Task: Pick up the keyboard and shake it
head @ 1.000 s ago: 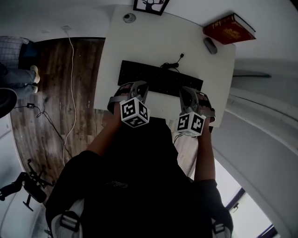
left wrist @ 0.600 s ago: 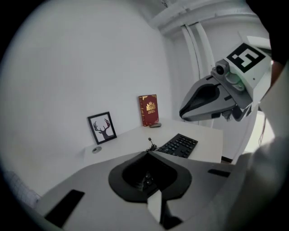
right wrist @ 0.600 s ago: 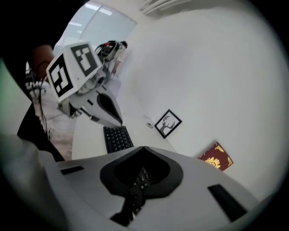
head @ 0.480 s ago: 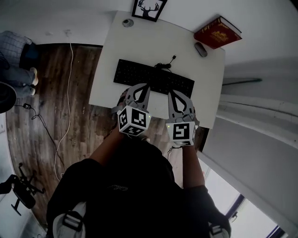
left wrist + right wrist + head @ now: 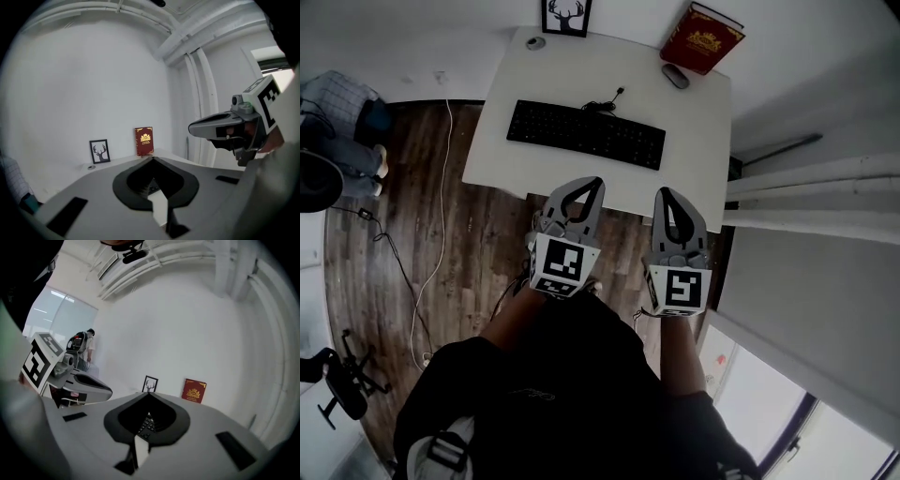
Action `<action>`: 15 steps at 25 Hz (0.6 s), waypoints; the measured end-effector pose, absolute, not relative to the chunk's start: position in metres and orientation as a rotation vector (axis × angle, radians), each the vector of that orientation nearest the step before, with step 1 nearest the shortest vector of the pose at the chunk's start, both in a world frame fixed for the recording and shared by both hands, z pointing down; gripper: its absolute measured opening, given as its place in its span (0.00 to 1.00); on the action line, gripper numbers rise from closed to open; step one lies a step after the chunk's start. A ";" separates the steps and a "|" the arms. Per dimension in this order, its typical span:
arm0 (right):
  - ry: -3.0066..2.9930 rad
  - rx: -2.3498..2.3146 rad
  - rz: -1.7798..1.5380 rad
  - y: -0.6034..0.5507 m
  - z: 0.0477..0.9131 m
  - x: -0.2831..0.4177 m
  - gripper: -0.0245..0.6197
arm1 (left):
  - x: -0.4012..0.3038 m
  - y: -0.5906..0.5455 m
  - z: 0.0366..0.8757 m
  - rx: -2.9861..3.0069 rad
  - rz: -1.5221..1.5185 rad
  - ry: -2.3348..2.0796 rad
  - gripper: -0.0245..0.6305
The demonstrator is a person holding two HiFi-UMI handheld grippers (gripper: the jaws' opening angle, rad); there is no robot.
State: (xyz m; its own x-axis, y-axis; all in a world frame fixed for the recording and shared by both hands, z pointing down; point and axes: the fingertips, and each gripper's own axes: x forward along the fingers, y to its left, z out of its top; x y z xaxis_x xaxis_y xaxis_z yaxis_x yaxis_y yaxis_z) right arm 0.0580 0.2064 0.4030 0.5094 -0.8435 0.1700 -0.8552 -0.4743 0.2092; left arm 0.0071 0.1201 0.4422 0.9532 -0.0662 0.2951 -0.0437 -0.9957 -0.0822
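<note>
Both tongs have drawn back from the keyboard [image 5: 586, 134] and now hang off the near edge of the white surface [image 5: 694, 141], above the wooden floor [image 5: 403, 169]; a second ago they reached over that edge. The left tongs [image 5: 594, 182] and the right tongs [image 5: 665, 191] are each pinched together with nothing between them. They sit side by side and apart, their tips pointing toward the surface. The black keyboard lies flat on the surface, untouched. It runs along the near edge, closer to the left edge than the right, and its cable [image 5: 605, 101] curls off its far side. A red book [image 5: 703, 37] stands at the far right corner with a mouse [image 5: 675, 77] just beside it. A framed deer picture [image 5: 565, 16] stands at the far edge, with a small round object [image 5: 535, 42] near it.
</note>
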 end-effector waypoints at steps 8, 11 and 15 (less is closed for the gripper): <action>-1.386 2.639 0.050 0.284 0.400 0.010 0.07 | -0.033 0.194 0.421 -3.002 -0.365 0.038 0.04; -1.384 2.658 0.029 0.294 0.397 -0.002 0.07 | -0.040 0.211 0.415 -2.975 -0.368 0.006 0.04; -1.414 2.680 0.034 0.298 0.393 -0.016 0.07 | -0.046 0.227 0.412 -2.941 -0.359 -0.020 0.04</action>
State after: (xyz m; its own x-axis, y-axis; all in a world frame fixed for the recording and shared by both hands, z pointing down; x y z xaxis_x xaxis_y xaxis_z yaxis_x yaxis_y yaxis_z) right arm -0.0158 0.2982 0.3932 0.5656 -0.8216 0.0716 -0.8241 -0.5597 0.0872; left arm -0.0460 0.2273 0.4120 0.9708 -0.0080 0.2398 0.0352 -0.9839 -0.1751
